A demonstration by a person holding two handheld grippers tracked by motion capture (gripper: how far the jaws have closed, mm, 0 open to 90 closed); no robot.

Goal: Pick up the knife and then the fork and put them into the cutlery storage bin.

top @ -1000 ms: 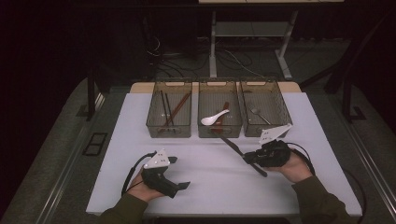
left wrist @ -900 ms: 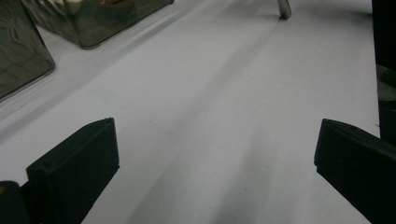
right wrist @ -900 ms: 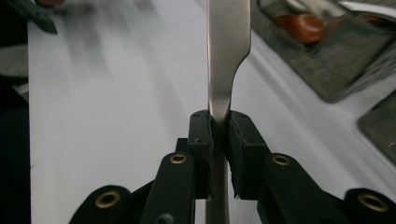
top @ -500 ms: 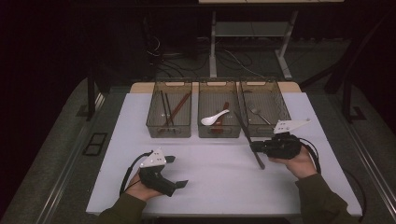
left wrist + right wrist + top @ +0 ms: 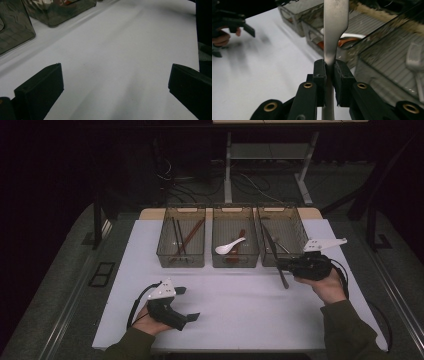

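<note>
Between the right tool's pinching pads stands a slim, shiny metal utensil.

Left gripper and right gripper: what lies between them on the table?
Bare white table in the high view, between the left gripper and the right gripper, which clamps a metal utensil.

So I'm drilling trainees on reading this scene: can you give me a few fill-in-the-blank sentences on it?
1. The right gripper is shut on a ____ utensil.
2. The white spoon lies in the ____ bin.
3. The left gripper has its jaws ____.
Missing words: metal; middle; open
</note>
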